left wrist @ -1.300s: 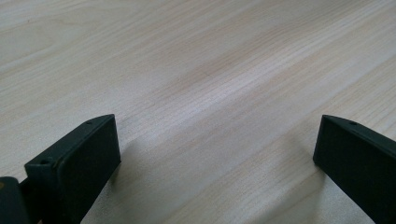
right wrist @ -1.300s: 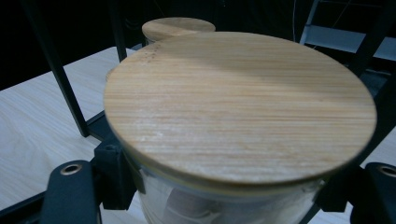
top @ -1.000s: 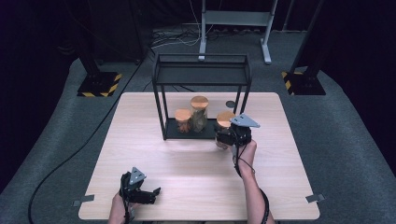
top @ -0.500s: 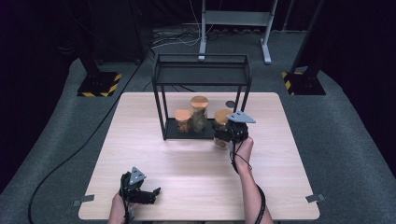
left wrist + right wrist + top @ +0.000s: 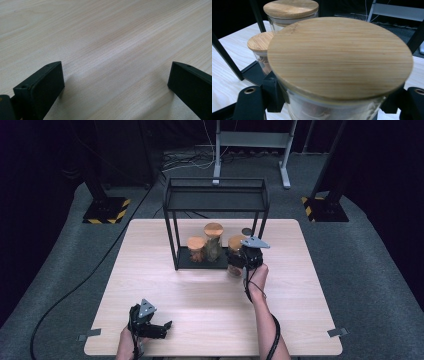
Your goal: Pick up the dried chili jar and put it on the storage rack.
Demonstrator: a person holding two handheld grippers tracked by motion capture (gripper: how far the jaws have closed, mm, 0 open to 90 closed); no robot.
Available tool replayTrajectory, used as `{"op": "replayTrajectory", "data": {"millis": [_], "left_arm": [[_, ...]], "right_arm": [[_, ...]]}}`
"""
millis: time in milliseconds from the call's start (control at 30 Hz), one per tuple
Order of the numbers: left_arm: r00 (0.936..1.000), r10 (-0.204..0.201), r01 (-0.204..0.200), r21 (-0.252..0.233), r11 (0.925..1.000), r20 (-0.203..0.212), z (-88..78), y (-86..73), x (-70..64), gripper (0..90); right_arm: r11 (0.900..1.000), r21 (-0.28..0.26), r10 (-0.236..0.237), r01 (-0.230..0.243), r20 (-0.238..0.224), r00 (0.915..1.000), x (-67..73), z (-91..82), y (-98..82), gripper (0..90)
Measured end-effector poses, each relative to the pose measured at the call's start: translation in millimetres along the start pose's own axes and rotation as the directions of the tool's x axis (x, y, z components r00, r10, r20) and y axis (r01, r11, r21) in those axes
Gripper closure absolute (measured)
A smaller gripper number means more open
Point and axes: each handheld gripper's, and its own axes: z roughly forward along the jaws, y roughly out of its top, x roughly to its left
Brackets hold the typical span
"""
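My right gripper (image 5: pixel 237 263) is shut on a glass jar with a round bamboo lid (image 5: pixel 235 242), at the right end of the black wire rack (image 5: pixel 216 200) by its front right post. In the right gripper view the lid (image 5: pixel 339 57) is close up, with black fingers (image 5: pixel 271 93) against the glass on either side. Whether the jar rests on the rack's base (image 5: pixel 200 264) I cannot tell. Two more lidded jars stand on that base: a short one (image 5: pixel 196 248) and a taller one (image 5: pixel 213 240). My left gripper (image 5: pixel 163 327) lies open on the table near the front left, nothing between its jaws (image 5: pixel 116 85).
The light wooden table (image 5: pixel 165 285) has bare room in front of the rack. A small dark round thing (image 5: pixel 246 231) lies behind the rack's right post. Black stands with striped feet (image 5: pixel 105 210) and cables sit on the grey floor beyond.
My right gripper has carried the jar a little to the left and away from the person, closer to the rack's right end. The left gripper has stayed where it was.
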Motion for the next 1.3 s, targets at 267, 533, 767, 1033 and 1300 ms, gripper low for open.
{"op": "replayTrajectory", "data": {"millis": [267, 533, 767, 1033, 1300], "left_arm": [[1.0, 0.001, -0.001, 0.0, 1.0, 0.0, 0.0, 0.0, 0.0, 0.0], [1.0, 0.001, -0.001, 0.0, 1.0, 0.0, 0.0, 0.0, 0.0, 0.0], [1.0, 0.001, -0.001, 0.0, 1.0, 0.0, 0.0, 0.0, 0.0, 0.0], [1.0, 0.001, -0.001, 0.0, 1.0, 0.001, 0.0, 0.0, 0.0, 0.0], [1.0, 0.001, -0.001, -0.001, 1.0, 0.001, 0.0, 0.0, -0.1, 0.0]], "right_arm": [[1.0, -0.002, 0.003, -0.003, 0.016, 0.9999, 2.6, 5.1, 0.5, 24.6], [1.0, 0.006, 0.005, -0.005, 0.017, 0.9998, 6.6, 9.1, 0.2, 24.6], [1.0, 0.003, 0.01, -0.01, 0.015, 0.9998, 8.9, 14.3, 1.3, 24.6], [1.0, -0.003, 0.022, -0.022, 0.026, 0.9994, 11.1, 21.9, 3.0, 24.5], [1.0, -0.009, 0.027, -0.027, 0.04, 0.9988, 14.1, 29.6, 5.3, 24.6]]}}
